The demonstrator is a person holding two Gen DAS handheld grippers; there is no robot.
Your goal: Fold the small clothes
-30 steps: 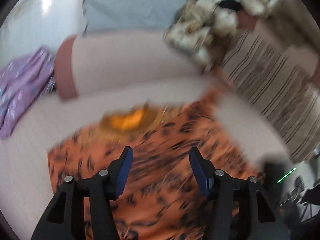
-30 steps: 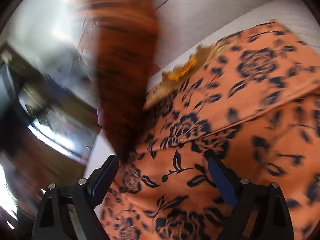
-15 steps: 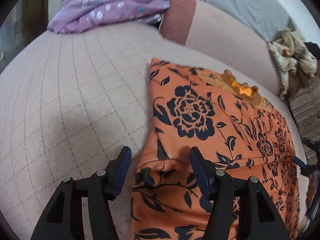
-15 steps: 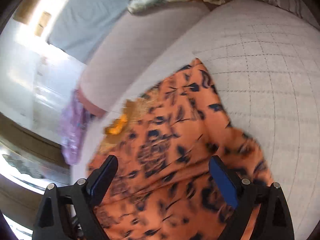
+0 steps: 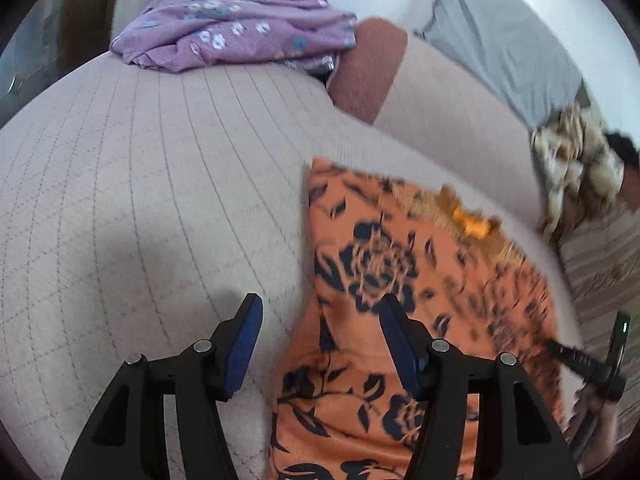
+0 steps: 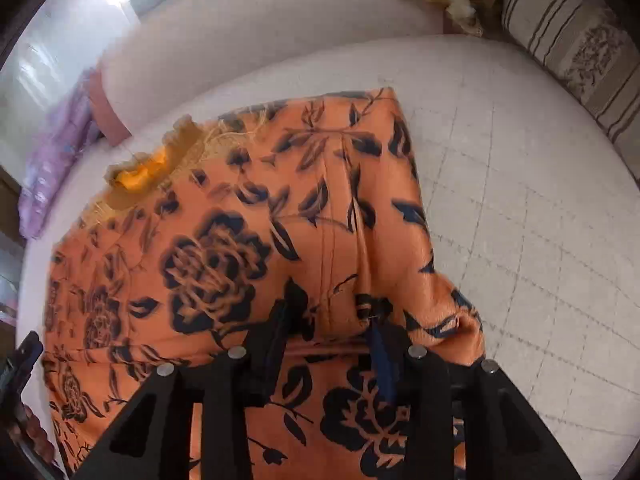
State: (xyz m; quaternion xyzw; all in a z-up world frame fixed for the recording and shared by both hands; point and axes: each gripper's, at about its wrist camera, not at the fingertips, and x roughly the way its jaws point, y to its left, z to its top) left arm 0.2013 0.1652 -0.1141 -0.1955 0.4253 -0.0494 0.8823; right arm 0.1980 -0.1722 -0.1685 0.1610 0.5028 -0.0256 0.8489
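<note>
Orange floral garment lies flat on the bed, both grippers low over its near end.

Right gripper [image 6: 328, 320] has just been closing; its jaws now pinch a raised fold of the orange garment [image 6: 248, 216], cloth bunched betw. the pads. Left gripper [image 5: 316, 344] is spread, not holding: one finger over bare quilted bed cover [image 5: 140, 200], the other over the garment's left edge. Garment's long axis runs from the grippers away twd. the pillow [image 5: 452, 128], yellow frilly neckline [image 6: 160, 168] at the far end. Near hem is cut off under the gripper bodies, and in left view the print is blurred. Wide free cover on both sides of the garment. Farther: purple flowered cloth [image 5: 232, 24] at the bed's far edge, striped cushion [image 6: 576, 36] on the other side.
</note>
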